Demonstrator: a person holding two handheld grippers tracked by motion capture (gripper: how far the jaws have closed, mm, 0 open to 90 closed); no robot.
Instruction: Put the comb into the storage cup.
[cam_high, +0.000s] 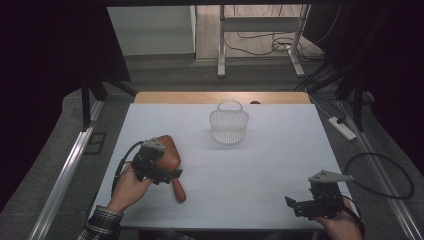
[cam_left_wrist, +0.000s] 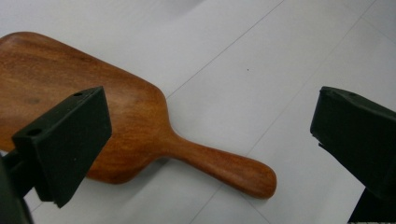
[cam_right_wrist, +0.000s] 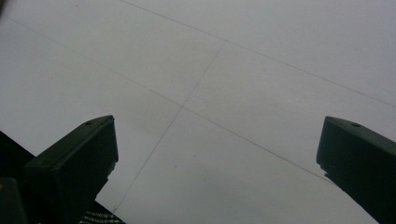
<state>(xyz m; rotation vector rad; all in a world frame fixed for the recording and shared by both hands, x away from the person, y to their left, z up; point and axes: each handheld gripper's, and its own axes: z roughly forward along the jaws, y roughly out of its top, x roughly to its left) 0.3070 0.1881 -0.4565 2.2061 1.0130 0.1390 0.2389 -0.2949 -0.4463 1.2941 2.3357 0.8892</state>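
One wooden paddle board (cam_left_wrist: 93, 112): reddish-brown, smooth, broad flat blade with rounded corners tapering into a short rounded handle. It lies flat on the white table (cam_high: 260, 165), in the left half, closer to the near edge than the far one, handle pointing toward the near edge.

Left gripper (cam_high: 167, 172) hovers right over the board, jaws spread wide, nothing between them. In the left gripper view one jaw sits above the blade and the other over bare table past the handle tip; contact with the wood can't be confirmed.

Right gripper (cam_high: 295, 204) sits at the near right corner of the table, well apart from the board, jaws also wide apart and empty, aimed at plain tabletop.

One white mesh basket (cam_high: 229, 125) with a loop handle stands near the middle of the far edge, well apart from board and both grippers.

Count: 1 board, 1 basket, 2 grippers.
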